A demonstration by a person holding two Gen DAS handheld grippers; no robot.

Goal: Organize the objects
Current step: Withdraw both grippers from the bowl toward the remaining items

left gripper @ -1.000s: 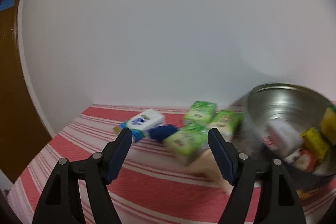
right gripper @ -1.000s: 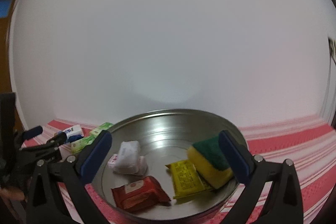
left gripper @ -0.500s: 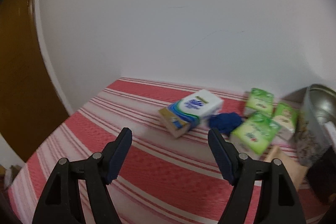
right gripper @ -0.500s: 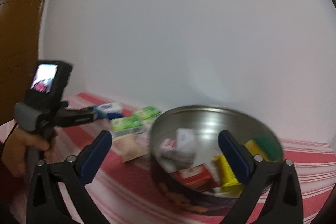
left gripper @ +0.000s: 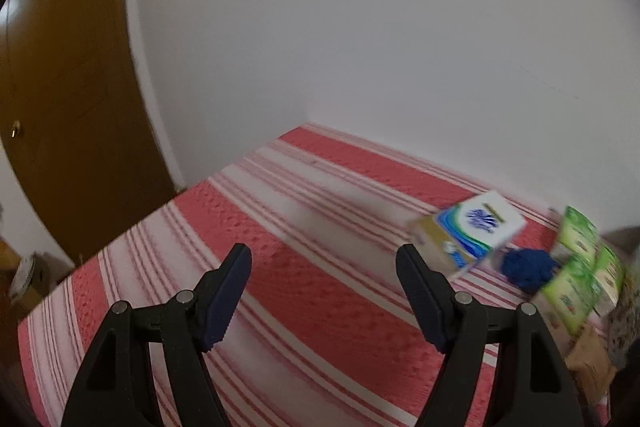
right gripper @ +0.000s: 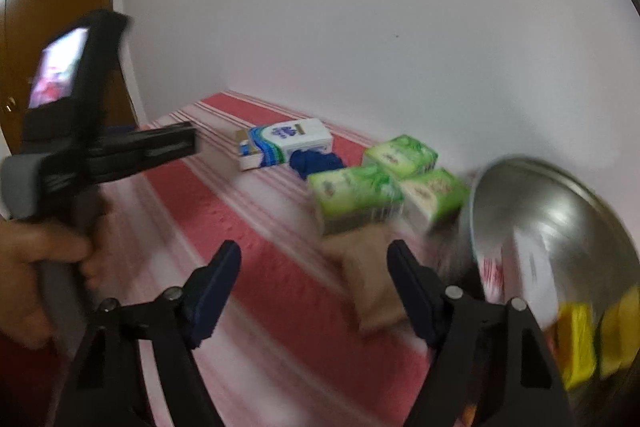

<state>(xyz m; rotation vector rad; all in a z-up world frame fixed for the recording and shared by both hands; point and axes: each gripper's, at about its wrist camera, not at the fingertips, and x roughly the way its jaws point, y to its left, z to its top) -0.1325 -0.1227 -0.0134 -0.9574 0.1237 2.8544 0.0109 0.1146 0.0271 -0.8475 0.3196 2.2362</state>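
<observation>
My left gripper [left gripper: 323,255] hangs open over bare striped cloth, nothing between its fingers. Right of it lie a white-and-blue tissue box [left gripper: 476,235], a dark blue cloth ball [left gripper: 528,267] and green packs [left gripper: 576,279]. My right gripper [right gripper: 314,249] has its jaws closing, with nothing pressed between the pads. A tan packet [right gripper: 372,279] lies on the cloth just beyond them. The green packs [right gripper: 356,193], blue ball [right gripper: 316,163] and tissue box [right gripper: 286,141] sit further back. A metal bowl [right gripper: 560,211] at the right holds yellow packets [right gripper: 576,339].
A red-and-white striped cloth [left gripper: 304,291] covers the table, which meets a white wall at the back. A brown door [left gripper: 68,107] stands past the table's left edge. In the right wrist view a hand [right gripper: 40,255] holds the left tool's handle [right gripper: 60,167].
Both views have swung left: the bowl has slid to the right edge or out of view, and the box and packs have shifted right. The right jaws stand narrower than before.
</observation>
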